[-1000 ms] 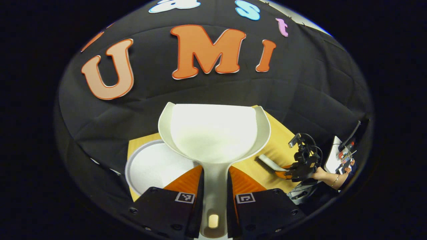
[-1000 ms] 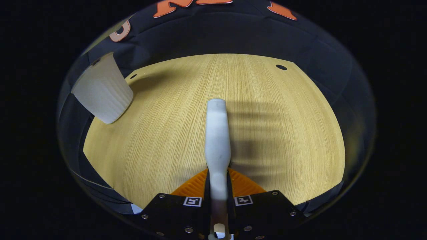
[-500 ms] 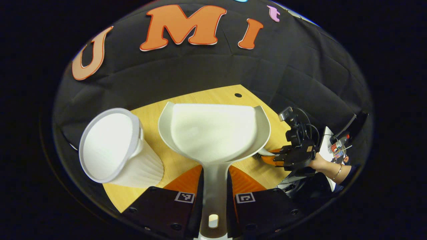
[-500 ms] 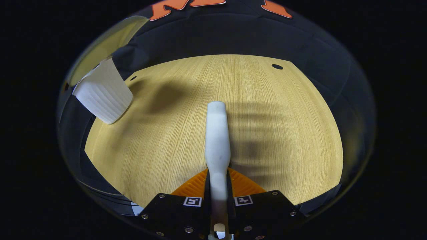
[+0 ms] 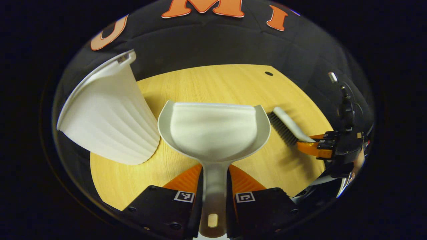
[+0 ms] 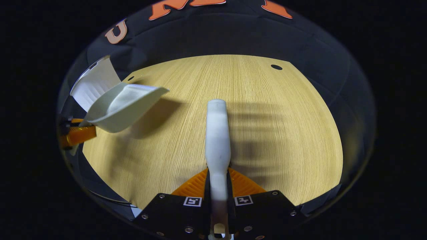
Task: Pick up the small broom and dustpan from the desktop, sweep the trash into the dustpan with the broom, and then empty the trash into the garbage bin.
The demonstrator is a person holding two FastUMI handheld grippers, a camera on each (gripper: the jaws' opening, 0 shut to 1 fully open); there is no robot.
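Now, in the left gripper view, the left gripper [image 5: 215, 186] is clamped on the handle of the dustpan [image 5: 213, 131], one finger pressing each side of the stem. The pan is held out ahead over the wooden desktop [image 5: 217, 83], scoop facing up and bare (no scraps visible inside it). Just left of the pan stands the white ribbed garbage bin [image 5: 108, 116], its wall close beside the pan's left rim; whether they touch I cannot tell. To the right, the broom [image 5: 288, 123] angles in, its dark bristles just beside the pan's right edge, with the right gripper [image 5: 317, 146] holding its far end.

From the right gripper view, the right gripper [image 6: 217, 190] is closed on the broom [image 6: 217, 133] handle, both fingers squeezing it; the pale broom back points straight ahead above the desktop [image 6: 283, 116], casting striped shadow to the right. At far left the dustpan [image 6: 123, 106] floats tilted above the wood, a dark shadow beneath it, with the left gripper [image 6: 78, 133] behind it at the edge. The garbage bin [image 6: 91, 85] sits partly hidden behind the pan, near the table's back left corner.
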